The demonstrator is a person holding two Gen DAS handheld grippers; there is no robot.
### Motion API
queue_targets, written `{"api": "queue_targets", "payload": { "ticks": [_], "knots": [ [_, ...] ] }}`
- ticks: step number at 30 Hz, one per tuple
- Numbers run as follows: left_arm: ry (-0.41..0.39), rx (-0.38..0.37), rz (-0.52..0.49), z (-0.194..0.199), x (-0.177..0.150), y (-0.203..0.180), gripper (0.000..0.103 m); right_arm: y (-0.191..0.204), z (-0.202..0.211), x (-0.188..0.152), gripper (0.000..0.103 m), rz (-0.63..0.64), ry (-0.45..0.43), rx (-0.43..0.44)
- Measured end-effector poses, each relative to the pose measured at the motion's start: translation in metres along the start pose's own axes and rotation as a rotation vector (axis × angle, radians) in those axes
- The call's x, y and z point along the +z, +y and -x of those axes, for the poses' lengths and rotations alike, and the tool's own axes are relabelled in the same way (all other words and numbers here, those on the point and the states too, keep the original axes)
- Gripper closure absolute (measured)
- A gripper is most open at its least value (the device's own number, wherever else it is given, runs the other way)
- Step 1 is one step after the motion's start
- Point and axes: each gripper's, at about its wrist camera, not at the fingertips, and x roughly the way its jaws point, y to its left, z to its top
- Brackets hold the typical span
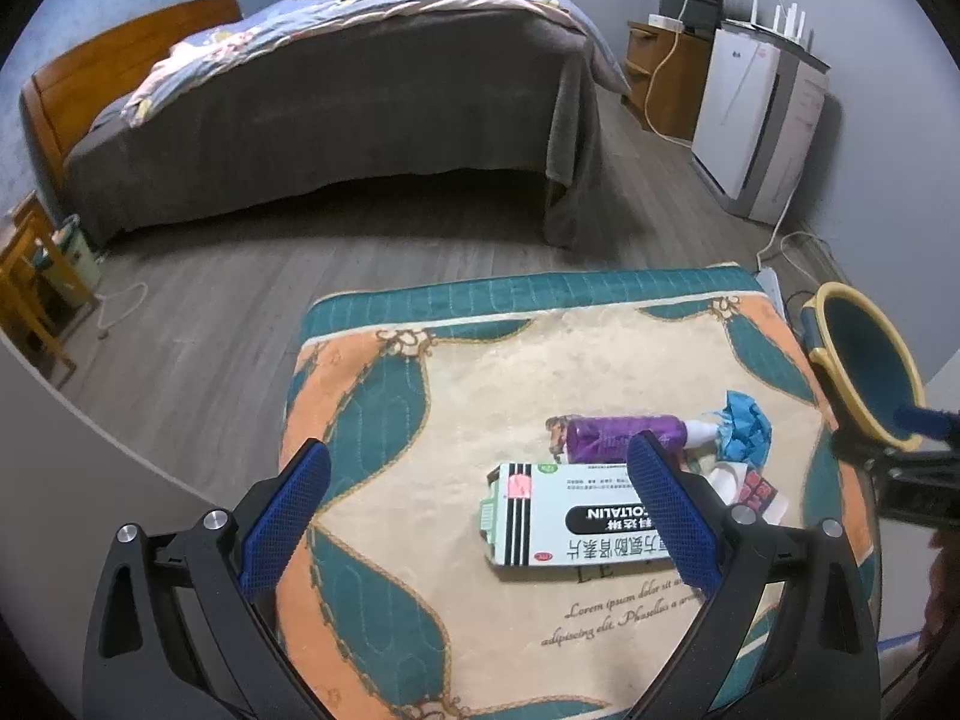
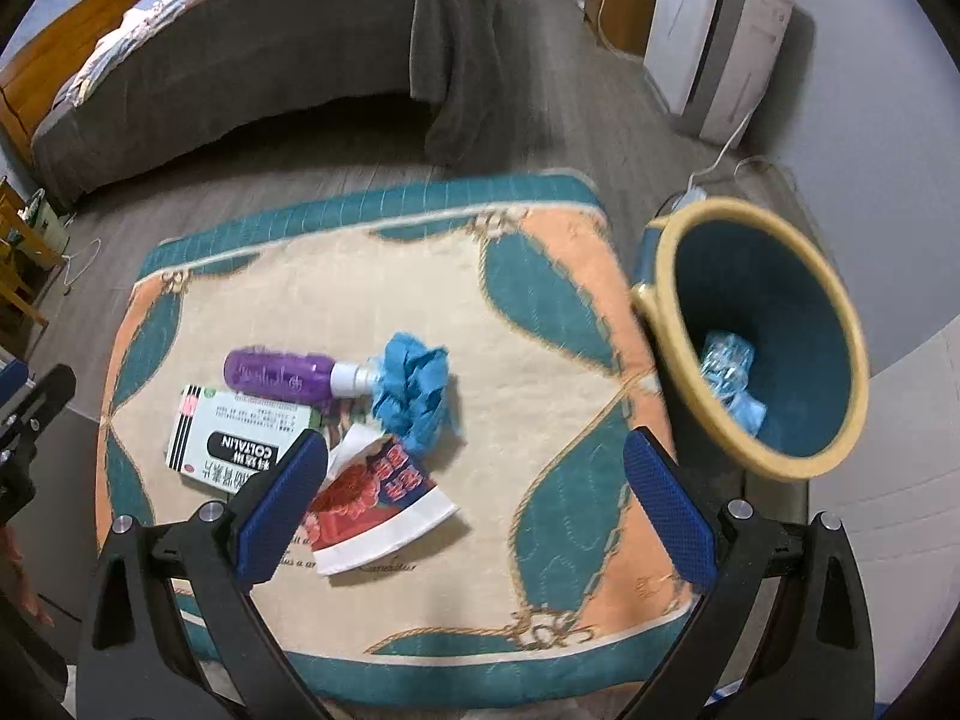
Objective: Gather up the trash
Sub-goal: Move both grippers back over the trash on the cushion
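On a patterned cushioned mat (image 1: pixel 480 396) (image 2: pixel 540 312) lie a white-green medicine box (image 1: pixel 558 516) (image 2: pixel 234 438), a purple bottle (image 1: pixel 624 435) (image 2: pixel 282 375), a crumpled blue wad (image 1: pixel 744 429) (image 2: pixel 414 387) and a red-white wrapper (image 1: pixel 759 492) (image 2: pixel 378 504). A blue bin with a yellow rim (image 1: pixel 870 372) (image 2: pixel 756 330) stands right of the mat with blue trash inside. My left gripper (image 1: pixel 480 504) is open and empty above the mat, its right finger over the box. My right gripper (image 2: pixel 474 498) is open and empty above the mat, near the wrapper.
A bed with a grey cover (image 1: pixel 336 102) stands behind the mat on wood flooring. A white appliance (image 1: pixel 756 120) and a wooden cabinet (image 1: pixel 660 78) stand at the right wall, with cables on the floor (image 1: pixel 786 240). A wooden stool (image 1: pixel 30 288) is at the left.
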Motion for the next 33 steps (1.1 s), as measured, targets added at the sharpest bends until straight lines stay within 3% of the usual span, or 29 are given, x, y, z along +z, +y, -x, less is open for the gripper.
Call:
{"api": "queue_targets", "payload": {
  "ticks": [4, 12, 18, 26, 33],
  "knots": [
    [-0.018, -0.045, 0.001, 0.0, 0.0, -0.001, 0.005, 0.005, -0.006, 0.0, 0.006, 0.003, 0.012, 0.004],
    [0.001, 0.001, -0.057, -0.008, -0.001, -0.008, 0.005, 0.004, -0.015, 0.003, 0.006, 0.003, 0.033, -0.001],
    [0.006, -0.047, -0.008, -0.009, -0.001, -0.005, 0.005, 0.001, -0.019, 0.004, 0.006, -0.007, 0.042, 0.001],
    [-0.029, -0.07, -0.058, -0.003, 0.001, -0.016, 0.005, -0.001, -0.026, 0.004, 0.006, -0.018, 0.044, 0.04],
    [0.062, -0.001, -0.146, -0.017, -0.002, -0.023, 0.005, 0.003, -0.044, -0.002, 0.006, 0.006, 0.093, 0.028]
  ]
}}
